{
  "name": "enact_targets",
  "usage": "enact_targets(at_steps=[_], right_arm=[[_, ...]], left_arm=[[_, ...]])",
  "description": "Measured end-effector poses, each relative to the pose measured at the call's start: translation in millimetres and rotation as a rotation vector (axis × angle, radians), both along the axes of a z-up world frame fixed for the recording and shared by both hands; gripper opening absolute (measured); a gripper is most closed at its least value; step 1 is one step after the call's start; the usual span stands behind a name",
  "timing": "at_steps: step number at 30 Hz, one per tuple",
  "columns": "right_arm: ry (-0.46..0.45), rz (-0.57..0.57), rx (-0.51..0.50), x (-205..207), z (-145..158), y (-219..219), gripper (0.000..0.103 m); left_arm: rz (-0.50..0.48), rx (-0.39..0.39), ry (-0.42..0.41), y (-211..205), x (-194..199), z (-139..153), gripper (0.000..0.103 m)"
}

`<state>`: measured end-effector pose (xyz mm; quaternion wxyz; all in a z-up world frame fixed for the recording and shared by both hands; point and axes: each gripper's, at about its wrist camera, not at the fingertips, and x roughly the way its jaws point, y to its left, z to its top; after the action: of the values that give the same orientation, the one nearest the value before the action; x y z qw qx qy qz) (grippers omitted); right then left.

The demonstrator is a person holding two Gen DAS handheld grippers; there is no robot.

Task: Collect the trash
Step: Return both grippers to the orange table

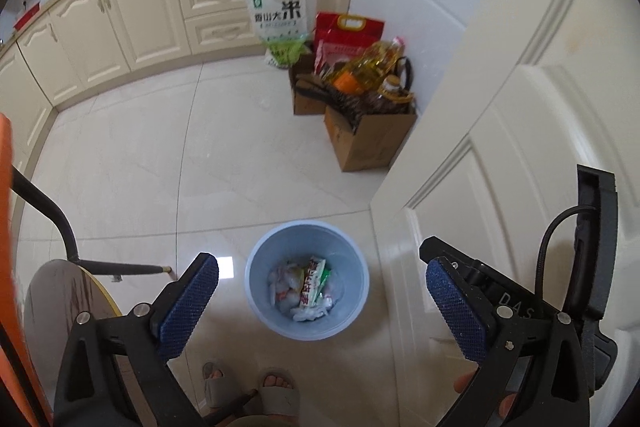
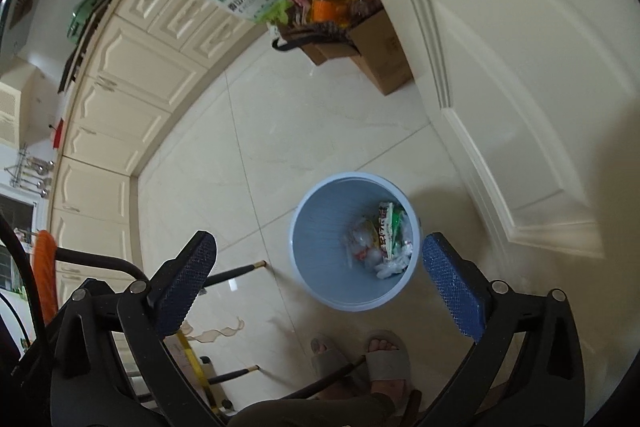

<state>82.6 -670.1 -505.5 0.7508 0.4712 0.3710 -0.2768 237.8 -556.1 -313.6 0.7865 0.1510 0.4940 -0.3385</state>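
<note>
Down at the person's slippered feet [image 2: 360, 359], just past the toes, stands the pale blue bin [image 1: 256, 291] on the tiled floor, close beside the open white door [image 1: 500, 147]. In it lies the trash [image 1: 306, 289]: crumpled white tissue or thin plastic and a printed snack wrapper with green and red on it, heaped low toward one side. It all looks light, soft and crinkly; it should crush under a squeeze, and the wrapper may be slick. A bunched fold near the top of the heap seems the best place to pinch. No liner bag shows over the rim, so I cannot tell whether the load would lift out together. The bin itself looks like thin, stiff plastic, light enough to take by the rim.

The left gripper [image 1: 320, 307] and the right gripper [image 2: 320, 279] both hang above the bin, pointing steeply down, jaws spread wide with nothing between them. Each frames the bin's mouth between its blue pads [image 1: 188, 307].

Farther off, cardboard boxes [image 1: 368, 139] with oil bottles and a rice bag [image 1: 280, 15] stand in the corner by the cream cabinets [image 1: 132, 15]
</note>
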Motion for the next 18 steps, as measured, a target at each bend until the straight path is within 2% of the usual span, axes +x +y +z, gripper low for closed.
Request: enact_targets(at_steps=[8, 13, 18], right_arm=[[-0.094, -0.016, -0.07, -22, 63, 26, 0.103], [-0.161, 0.018, -0.127, -26, 111, 58, 0.103], [-0.229, 0.086, -0.195, -21, 160, 102, 0.103]], left_arm=[[-0.016, -0.102, -0.088, 51, -41, 58, 0.102], [0.02, -0.176, -0.179, 115, -71, 98, 0.102], [0.087, -0.215, -0.252, 183, -96, 119, 0.102]])
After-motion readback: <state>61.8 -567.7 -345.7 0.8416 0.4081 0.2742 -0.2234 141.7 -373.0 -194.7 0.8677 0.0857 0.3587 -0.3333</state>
